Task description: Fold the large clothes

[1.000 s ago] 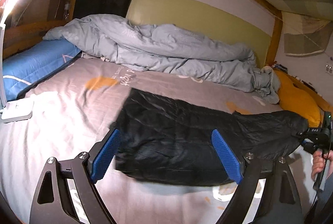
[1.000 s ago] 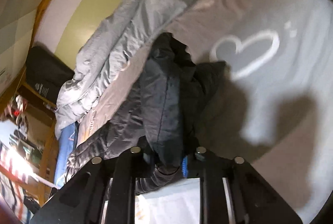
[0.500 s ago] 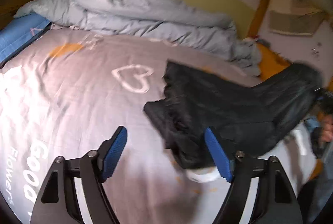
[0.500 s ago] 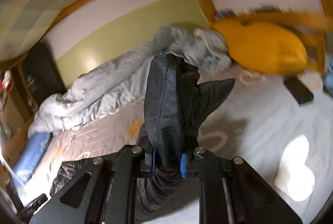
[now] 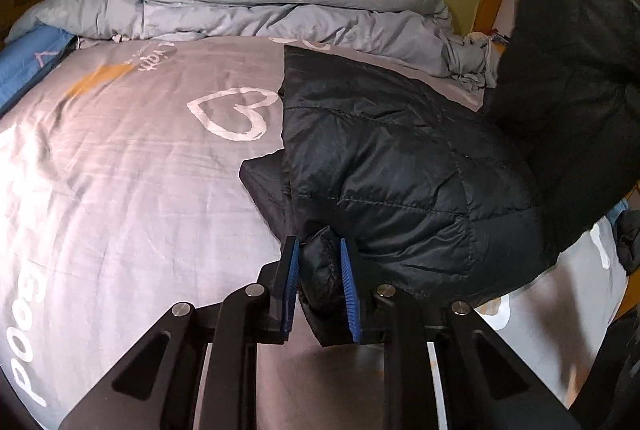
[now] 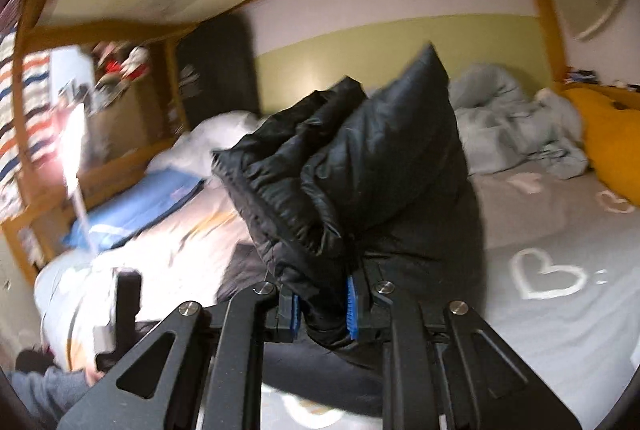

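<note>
My left gripper (image 5: 319, 286), spread wide a second ago, has now clamped on the jacket's (image 5: 392, 166) near edge. My right gripper (image 6: 323, 306) has swung round and lifted its bunch higher, so the jacket has slid right across the sheet (image 5: 120, 170), uncovering the heart print (image 5: 234, 112).

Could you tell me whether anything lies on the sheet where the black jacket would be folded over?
Nothing visible does. Both the left gripper and right gripper already clamp the black jacket, and the grey sheet beside it is bare; the duvet lies further back.
</note>
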Motion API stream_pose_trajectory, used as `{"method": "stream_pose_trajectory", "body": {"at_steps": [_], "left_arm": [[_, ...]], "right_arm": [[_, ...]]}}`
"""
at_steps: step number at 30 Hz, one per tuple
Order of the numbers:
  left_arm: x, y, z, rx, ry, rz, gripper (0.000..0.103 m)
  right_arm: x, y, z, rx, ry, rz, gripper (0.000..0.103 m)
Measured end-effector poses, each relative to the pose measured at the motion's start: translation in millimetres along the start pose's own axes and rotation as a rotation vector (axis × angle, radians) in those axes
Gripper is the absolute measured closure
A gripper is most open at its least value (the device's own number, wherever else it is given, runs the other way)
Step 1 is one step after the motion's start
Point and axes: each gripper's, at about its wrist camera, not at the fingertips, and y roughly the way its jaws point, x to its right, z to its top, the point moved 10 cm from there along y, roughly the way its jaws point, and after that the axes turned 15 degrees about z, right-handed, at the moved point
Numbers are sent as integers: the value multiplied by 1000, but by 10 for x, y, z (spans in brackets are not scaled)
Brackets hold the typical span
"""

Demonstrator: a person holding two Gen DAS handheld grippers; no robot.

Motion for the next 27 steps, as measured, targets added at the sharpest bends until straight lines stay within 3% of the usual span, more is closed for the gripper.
{"method": "stream_pose_trajectory", "body": {"at_steps": [11,15,18,20,25,27], "left_arm": [[15,98,17,0,8,1,81],[8,110,25,2,4,-1,81],[10,107,33,8,9,3,81],[7,97,27,12,15,6,81],[-7,75,31,7,2,2,81],[-22,56,32,4,-7,-4,81]], "right_arm": [[-201,479,-663,-188,52,125,87],[-241,504,-689,-199,4,111,84],[-254,410,-609,-182,-7,129,71],[-257,348,-542,-160,12,141,46],[-99,91,-259,-64,50,149,28],[142,-17,-138,-14,83,76,28]]}}
